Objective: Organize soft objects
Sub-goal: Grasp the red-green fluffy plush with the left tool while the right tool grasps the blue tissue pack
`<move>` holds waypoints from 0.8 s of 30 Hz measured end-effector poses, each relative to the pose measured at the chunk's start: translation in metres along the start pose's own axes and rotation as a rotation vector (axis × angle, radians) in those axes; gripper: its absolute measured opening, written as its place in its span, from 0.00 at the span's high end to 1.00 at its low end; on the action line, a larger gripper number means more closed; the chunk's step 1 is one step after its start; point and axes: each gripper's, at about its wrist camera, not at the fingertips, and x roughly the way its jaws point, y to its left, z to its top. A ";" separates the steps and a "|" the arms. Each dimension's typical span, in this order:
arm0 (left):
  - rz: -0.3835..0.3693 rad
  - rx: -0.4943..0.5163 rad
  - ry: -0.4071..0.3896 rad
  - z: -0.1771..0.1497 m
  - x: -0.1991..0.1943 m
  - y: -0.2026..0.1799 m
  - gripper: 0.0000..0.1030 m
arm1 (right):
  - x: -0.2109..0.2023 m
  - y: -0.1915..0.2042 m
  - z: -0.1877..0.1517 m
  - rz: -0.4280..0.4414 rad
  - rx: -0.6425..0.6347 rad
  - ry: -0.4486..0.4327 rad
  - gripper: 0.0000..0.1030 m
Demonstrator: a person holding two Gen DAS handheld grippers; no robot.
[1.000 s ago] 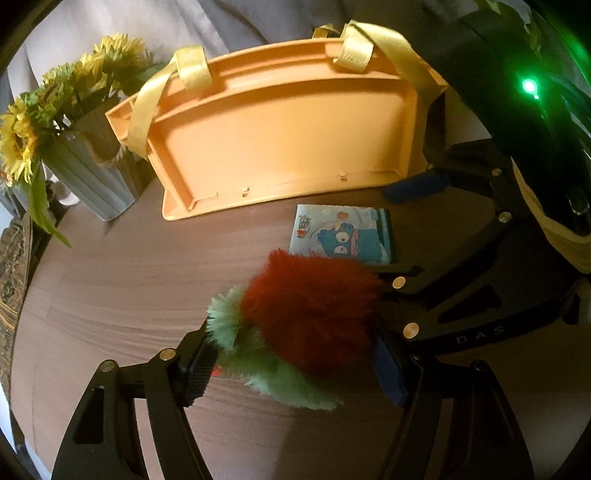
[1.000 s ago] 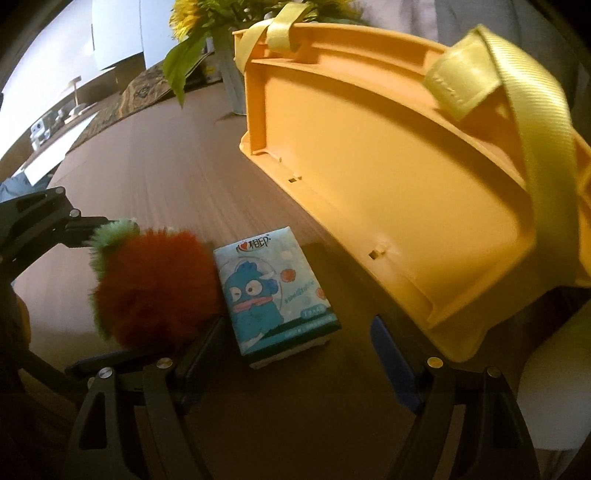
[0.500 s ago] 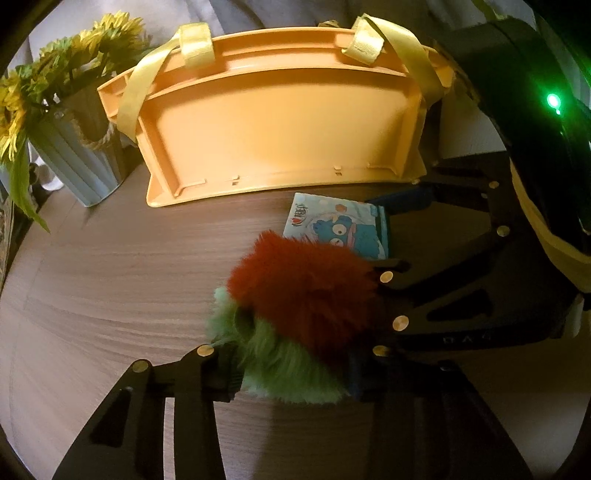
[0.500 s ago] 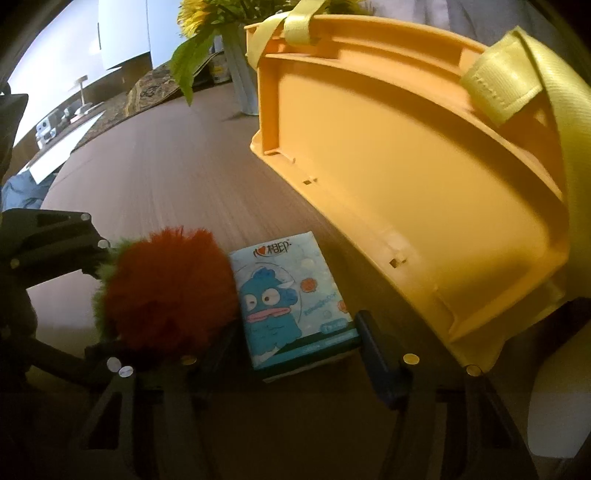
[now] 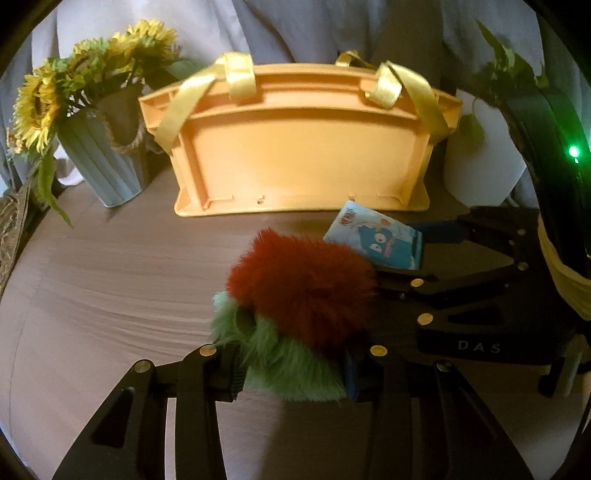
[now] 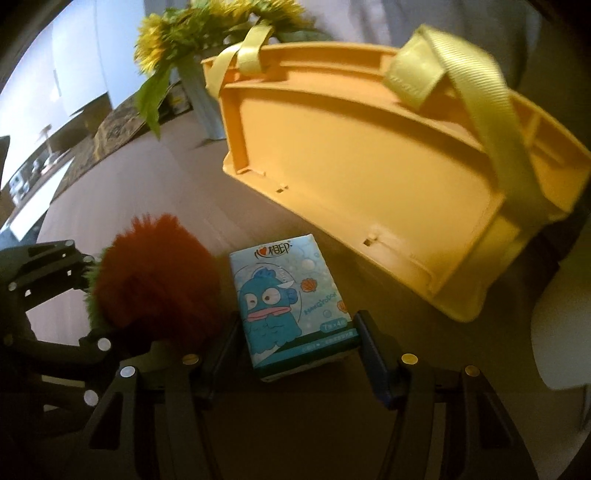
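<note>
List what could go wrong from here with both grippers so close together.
The left gripper pinches only the fur of the red and green plush; it might slip out. The right gripper straddles the tissue pack right beside it, so the linkages could collide, or the pack could skid against the orange basket.

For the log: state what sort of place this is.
Probably a home living or dining room: a wooden table holding a vase of sunflowers, with a curtain behind and an orange basket for tidying.
</note>
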 end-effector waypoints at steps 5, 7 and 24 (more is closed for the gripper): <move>-0.006 -0.007 -0.037 0.002 -0.016 0.003 0.62 | -0.020 -0.001 0.000 -0.052 0.084 -0.041 0.41; -0.014 -0.011 -0.059 0.001 -0.028 0.001 0.62 | -0.030 -0.001 0.000 -0.072 0.117 -0.060 0.41; -0.076 -0.030 -0.206 0.017 -0.083 0.025 0.62 | -0.100 0.027 0.006 -0.178 0.302 -0.227 0.41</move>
